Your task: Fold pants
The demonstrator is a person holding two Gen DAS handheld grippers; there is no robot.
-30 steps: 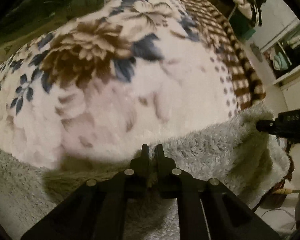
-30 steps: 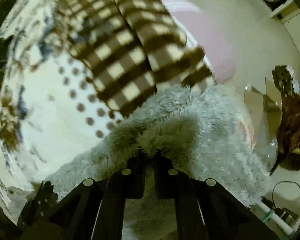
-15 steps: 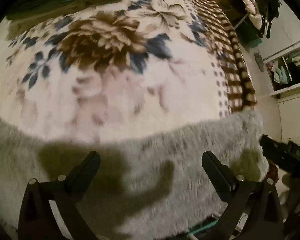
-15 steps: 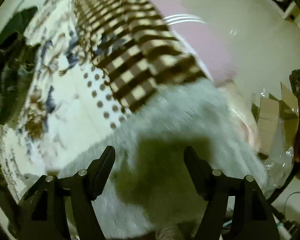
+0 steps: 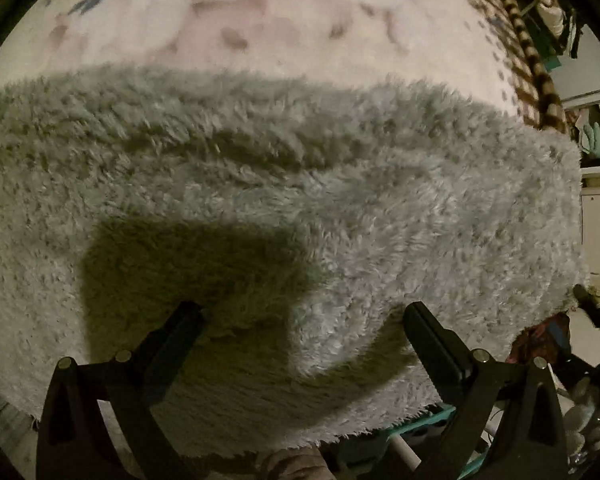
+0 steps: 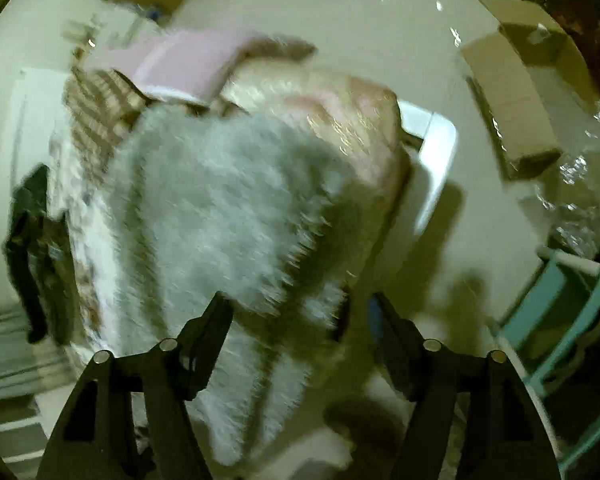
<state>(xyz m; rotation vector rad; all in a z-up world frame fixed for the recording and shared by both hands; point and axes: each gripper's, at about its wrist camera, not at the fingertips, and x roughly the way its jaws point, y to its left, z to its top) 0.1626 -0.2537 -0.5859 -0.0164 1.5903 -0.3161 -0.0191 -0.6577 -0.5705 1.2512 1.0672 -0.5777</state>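
The grey fluffy pants (image 5: 300, 200) lie spread across the near edge of the bed, with a fold ridge running left to right. My left gripper (image 5: 300, 316) is open just above their near part, holding nothing. In the blurred right wrist view the pants (image 6: 220, 208) hang over the bed corner. My right gripper (image 6: 300, 304) is open above their end, also empty. Part of the right gripper shows as a dark shape at the right edge of the left wrist view (image 5: 596, 312).
The bed carries a cream floral blanket (image 5: 300, 28) with a brown checked border (image 5: 540, 92). Cardboard boxes (image 6: 512, 96) and a teal rack (image 6: 572, 312) stand on the floor to the right. Shelves with clothes (image 5: 596, 136) are at the far right.
Both grippers were shut on the pants' edge a second ago. They opened, let the fabric drop onto the bed, and have drawn back toward the near edge; the right one swung toward the floor.
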